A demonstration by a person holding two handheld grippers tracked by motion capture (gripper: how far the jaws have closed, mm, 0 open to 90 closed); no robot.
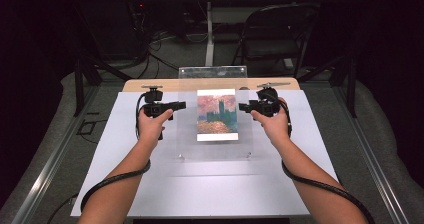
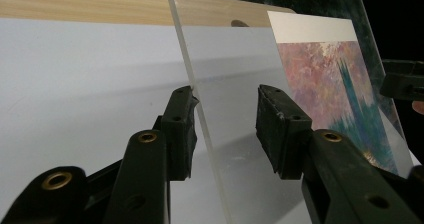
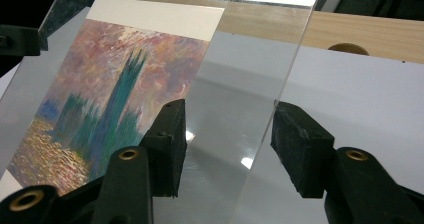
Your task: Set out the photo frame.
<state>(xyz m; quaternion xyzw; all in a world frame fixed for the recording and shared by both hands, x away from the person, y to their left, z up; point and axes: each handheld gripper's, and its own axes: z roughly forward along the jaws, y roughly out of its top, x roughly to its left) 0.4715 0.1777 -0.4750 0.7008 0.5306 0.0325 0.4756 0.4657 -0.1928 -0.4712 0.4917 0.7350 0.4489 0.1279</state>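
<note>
A clear acrylic sheet (image 1: 187,129) stands tilted over the white mat, far edge raised and near edge low. A print of a pink, teal and orange painting (image 1: 217,115) shows on it; I cannot tell whether it lies on or under the sheet. My left gripper (image 1: 182,104) reaches in at the sheet's left edge, my right gripper (image 1: 241,106) at its right edge. In the left gripper view the sheet (image 2: 235,74) runs between the spread jaws and touches one pad only. In the right gripper view the sheet's edge (image 3: 240,84) likewise passes between the jaws and brushes one pad.
A white mat (image 1: 125,149) covers the wooden table (image 1: 150,85). Behind the table stand a black folding chair (image 1: 280,34) and a table leg with cables on the floor. Metal rails run along both sides of the table.
</note>
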